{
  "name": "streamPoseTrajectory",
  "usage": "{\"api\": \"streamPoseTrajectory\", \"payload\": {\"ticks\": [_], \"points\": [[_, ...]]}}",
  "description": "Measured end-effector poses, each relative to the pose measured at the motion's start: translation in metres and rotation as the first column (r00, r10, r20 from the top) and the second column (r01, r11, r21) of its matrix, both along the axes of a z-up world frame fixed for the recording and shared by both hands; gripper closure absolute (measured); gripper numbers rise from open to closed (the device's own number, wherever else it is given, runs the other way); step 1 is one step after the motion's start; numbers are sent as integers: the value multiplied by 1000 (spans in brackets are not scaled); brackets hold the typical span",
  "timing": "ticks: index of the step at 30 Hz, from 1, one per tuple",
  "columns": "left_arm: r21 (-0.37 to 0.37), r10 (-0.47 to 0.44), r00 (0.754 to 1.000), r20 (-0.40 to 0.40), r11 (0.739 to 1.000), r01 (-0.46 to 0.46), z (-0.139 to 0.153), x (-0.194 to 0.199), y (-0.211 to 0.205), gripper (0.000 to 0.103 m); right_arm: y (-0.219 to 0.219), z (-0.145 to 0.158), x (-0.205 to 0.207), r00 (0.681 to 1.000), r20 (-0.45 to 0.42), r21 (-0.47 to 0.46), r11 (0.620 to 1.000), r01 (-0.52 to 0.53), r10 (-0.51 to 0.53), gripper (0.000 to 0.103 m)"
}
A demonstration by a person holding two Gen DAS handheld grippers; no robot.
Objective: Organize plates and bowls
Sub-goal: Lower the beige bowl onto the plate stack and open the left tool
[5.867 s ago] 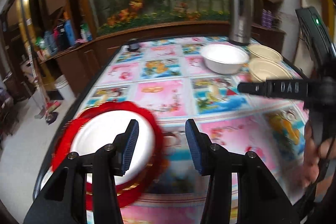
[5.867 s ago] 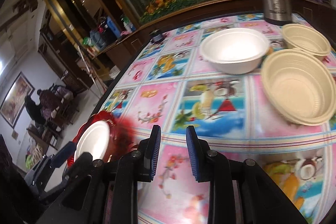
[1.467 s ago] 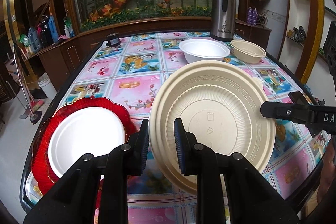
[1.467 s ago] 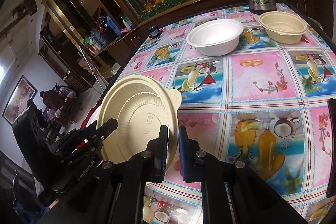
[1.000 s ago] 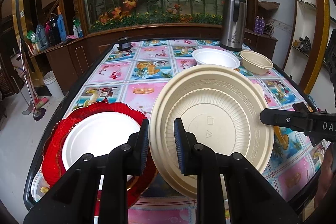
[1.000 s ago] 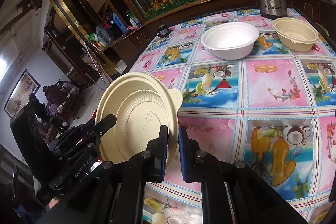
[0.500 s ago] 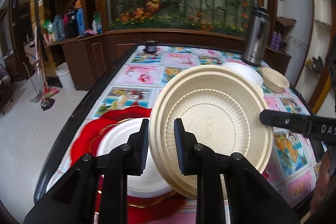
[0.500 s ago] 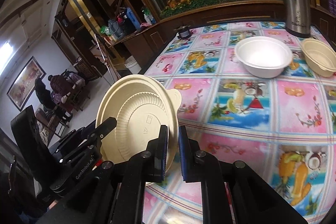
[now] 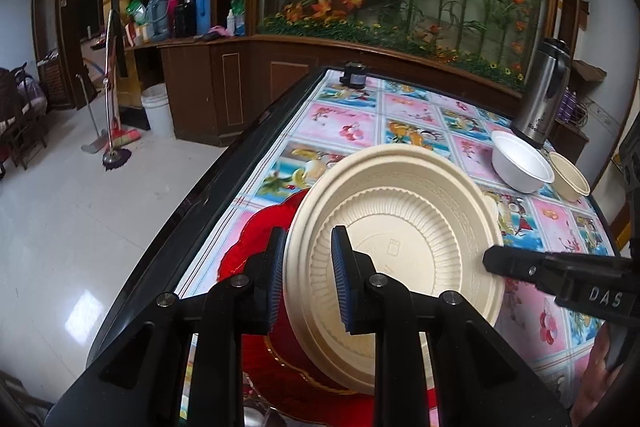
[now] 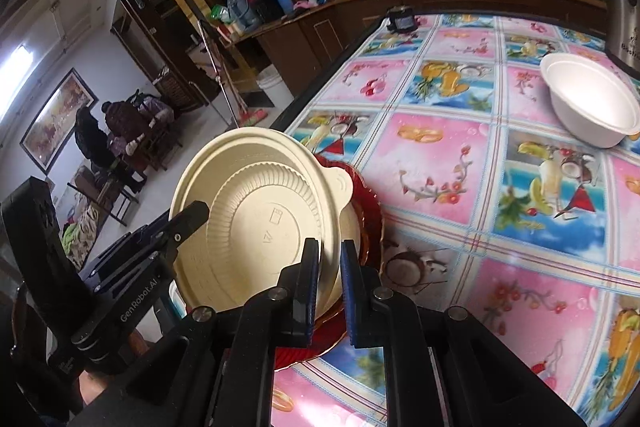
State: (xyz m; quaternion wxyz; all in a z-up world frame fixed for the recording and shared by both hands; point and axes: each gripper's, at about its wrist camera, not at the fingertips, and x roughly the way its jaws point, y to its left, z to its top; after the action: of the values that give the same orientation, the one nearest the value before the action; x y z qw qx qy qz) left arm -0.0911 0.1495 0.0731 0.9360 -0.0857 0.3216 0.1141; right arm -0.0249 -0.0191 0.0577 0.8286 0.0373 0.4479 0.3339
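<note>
A cream ribbed bowl [image 9: 400, 227] is held tilted on edge, its underside toward both cameras. My left gripper [image 9: 308, 275] is shut on its left rim. My right gripper [image 10: 330, 283] is shut on its right rim; it also shows in the left wrist view [image 9: 560, 275]. The bowl [image 10: 260, 219] hangs just above a red scalloped plate [image 9: 256, 243] near the table's front left corner. The white plate on the red one is hidden behind the bowl. A white bowl [image 9: 520, 167] and a smaller cream bowl [image 9: 568, 179] sit at the far right.
The table [image 10: 460, 167] has a pink and blue picture cloth and a dark rim. A steel thermos [image 9: 540, 99] stands behind the bowls. A small black object [image 9: 354, 75] sits at the far edge. The floor drops off to the left.
Both grippers have carried the cream bowl left and down, over the red plate. The white plate is now covered from view. Both grips are unchanged.
</note>
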Motion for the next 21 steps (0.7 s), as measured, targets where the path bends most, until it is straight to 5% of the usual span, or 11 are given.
{"api": "streamPoseTrajectory", "payload": {"ticks": [21], "points": [[-4,44,999,0,999,-44,1,-6,12,82,-1,0,-8,1000,0,2,1000,-17,17,86]]}}
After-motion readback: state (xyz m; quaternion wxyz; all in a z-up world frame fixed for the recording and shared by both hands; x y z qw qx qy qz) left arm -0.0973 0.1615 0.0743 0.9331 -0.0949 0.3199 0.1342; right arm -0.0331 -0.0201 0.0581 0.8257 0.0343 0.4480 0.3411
